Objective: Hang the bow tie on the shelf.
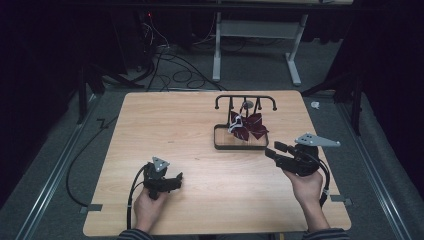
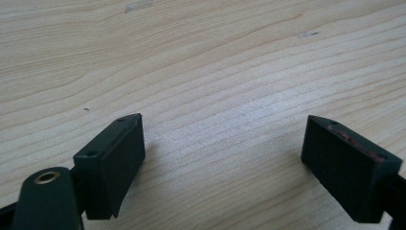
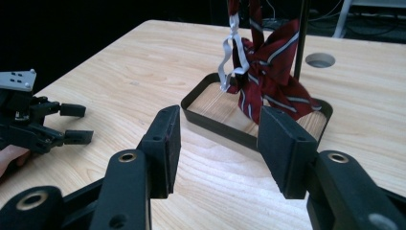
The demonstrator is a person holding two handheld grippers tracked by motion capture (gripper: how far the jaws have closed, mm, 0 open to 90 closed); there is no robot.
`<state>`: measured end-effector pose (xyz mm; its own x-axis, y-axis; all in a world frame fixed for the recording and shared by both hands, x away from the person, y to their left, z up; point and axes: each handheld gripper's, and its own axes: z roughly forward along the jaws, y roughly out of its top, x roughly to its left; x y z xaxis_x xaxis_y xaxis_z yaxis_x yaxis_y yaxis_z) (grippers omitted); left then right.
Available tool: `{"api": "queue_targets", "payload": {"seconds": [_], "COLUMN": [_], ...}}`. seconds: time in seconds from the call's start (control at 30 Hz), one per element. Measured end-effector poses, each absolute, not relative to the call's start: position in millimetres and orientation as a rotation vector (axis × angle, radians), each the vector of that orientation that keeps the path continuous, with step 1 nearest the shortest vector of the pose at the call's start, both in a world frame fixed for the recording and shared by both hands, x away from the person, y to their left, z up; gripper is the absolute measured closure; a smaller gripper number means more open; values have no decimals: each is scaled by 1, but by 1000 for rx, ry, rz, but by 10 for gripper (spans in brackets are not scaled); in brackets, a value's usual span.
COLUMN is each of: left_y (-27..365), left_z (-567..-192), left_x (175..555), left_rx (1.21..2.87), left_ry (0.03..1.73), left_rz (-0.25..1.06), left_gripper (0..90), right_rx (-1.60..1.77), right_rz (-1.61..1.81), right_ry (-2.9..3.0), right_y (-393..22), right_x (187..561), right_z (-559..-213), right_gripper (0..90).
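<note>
from above, your left gripper [image 1: 176, 178] rests low on the wooden surface [image 1: 170, 125] near its front edge, with bare wood open all around it. your right gripper [image 1: 274, 150] hovers just beside the front right corner of the black tray [image 1: 218, 143], pointing toward it; the surface's right edge lies near that hand. the dark red striped bow tie [image 1: 250, 126] hangs from the black rack [image 1: 245, 98] over the tray, a white strap [image 1: 235, 125] dangling on its left.

along the left gripper, your fingers [image 2: 112, 163] stand wide apart over plain wood grain, nothing between them.

along the right gripper [image 3: 218, 151], your fingers [image 3: 282, 148] stand partly open and empty, apart from the tray's [image 3: 215, 124] near wall. the bow tie [image 3: 270, 72] hangs beyond and above the gap, slightly toward the right finger, untouched. the strap [image 3: 232, 52] hangs on the bow tie's left. a round hole [image 3: 320, 60] marks the surface behind the tray. your left gripper [image 3: 72, 124] sits far left, fingers apart, near the surface's edge.
</note>
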<state>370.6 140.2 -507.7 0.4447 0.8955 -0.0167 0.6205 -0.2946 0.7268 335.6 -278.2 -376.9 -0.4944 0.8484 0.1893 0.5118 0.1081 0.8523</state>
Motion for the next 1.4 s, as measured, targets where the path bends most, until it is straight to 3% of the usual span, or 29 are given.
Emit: {"api": "queue_targets", "payload": {"seconds": [1.4], "left_y": [140], "left_z": [-508], "left_x": [371], "left_rx": [2026], "left_ry": [1267], "left_rz": [526], "left_gripper": [154], "right_rx": [1450], "right_rz": [1292], "right_ry": [2112], "right_y": [-266], "right_x": [343], "right_z": [-446], "right_gripper": [521]}}
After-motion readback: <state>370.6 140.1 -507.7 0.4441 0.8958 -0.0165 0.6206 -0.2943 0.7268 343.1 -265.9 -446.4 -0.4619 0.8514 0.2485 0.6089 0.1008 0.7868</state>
